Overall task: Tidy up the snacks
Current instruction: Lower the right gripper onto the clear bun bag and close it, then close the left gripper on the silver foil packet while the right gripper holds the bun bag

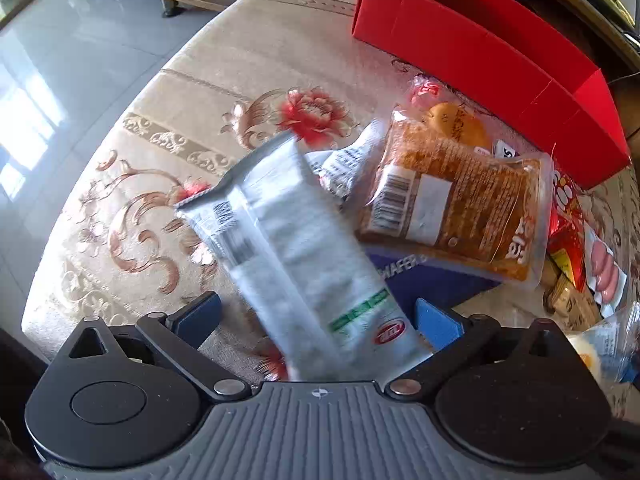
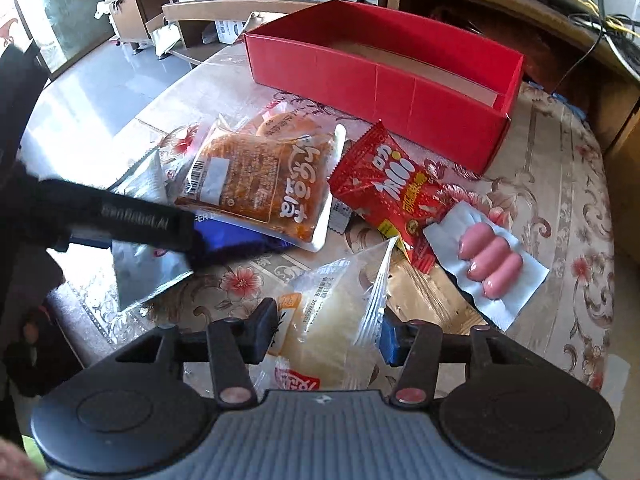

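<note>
A blurred silver snack packet (image 1: 296, 248) lies between the wide-apart fingers of my left gripper (image 1: 316, 320), which is open and touches neither side of it. The packet also shows in the right wrist view (image 2: 148, 272) under the left gripper's arm (image 2: 120, 216). My right gripper (image 2: 326, 338) stands open around a clear-wrapped pale bread packet (image 2: 324, 332) on the table. An empty red box (image 2: 384, 80) stands at the back; it also shows in the left wrist view (image 1: 480, 52). An orange snack pack (image 2: 260, 176), a red packet (image 2: 392, 192) and a sausage pack (image 2: 488, 260) lie in front of it.
The table has a floral cloth (image 2: 560, 208). A blue wafer pack (image 1: 424, 280) lies under the orange pack. The table edge drops to a tiled floor (image 1: 60, 80) on the left. Shelves and cables stand behind the box.
</note>
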